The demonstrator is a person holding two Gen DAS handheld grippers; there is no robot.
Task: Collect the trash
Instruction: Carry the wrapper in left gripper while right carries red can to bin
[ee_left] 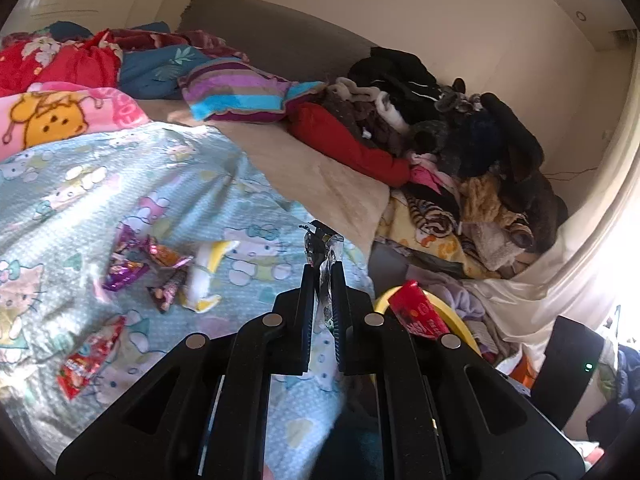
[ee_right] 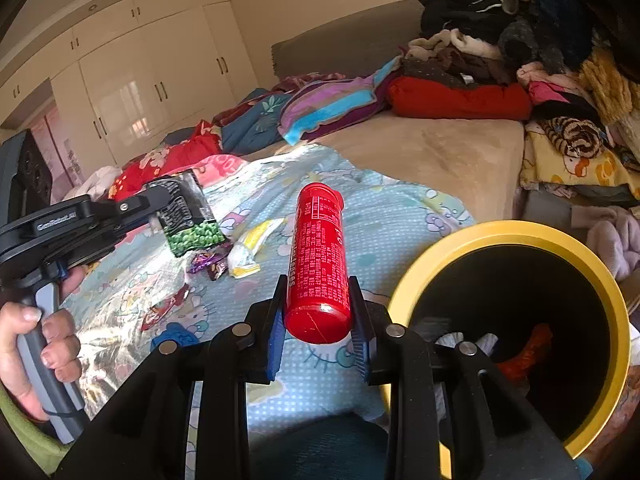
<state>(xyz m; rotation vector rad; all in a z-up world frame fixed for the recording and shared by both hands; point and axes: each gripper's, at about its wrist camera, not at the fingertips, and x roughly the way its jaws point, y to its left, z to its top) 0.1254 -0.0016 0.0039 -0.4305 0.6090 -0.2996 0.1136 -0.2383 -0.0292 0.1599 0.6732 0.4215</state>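
Note:
My left gripper (ee_left: 323, 270) is shut on a crumpled foil snack packet (ee_left: 325, 242) with green peas printed on it. In the right wrist view that gripper (ee_right: 174, 204) holds the packet (ee_right: 196, 236) above the bed, with a person's hand (ee_right: 36, 340) on its handle. My right gripper (ee_right: 317, 282) is shut on a red cylindrical tube (ee_right: 318, 248), just left of a yellow bin's rim (ee_right: 508, 231). The bin's dark inside holds some trash. On the cartoon-print sheet (ee_right: 384, 224) lie a purple wrapper (ee_right: 208, 266), a white-yellow wrapper (ee_right: 252, 250) and a red wrapper (ee_right: 166, 308).
A big pile of clothes (ee_left: 460, 140) fills the bed's far right side. Striped and red pillows (ee_left: 240, 92) and blankets (ee_left: 52, 60) lie along the grey headboard. White wardrobes (ee_right: 132, 80) stand behind. A black box with a green light (ee_left: 576, 360) stands right of the bin.

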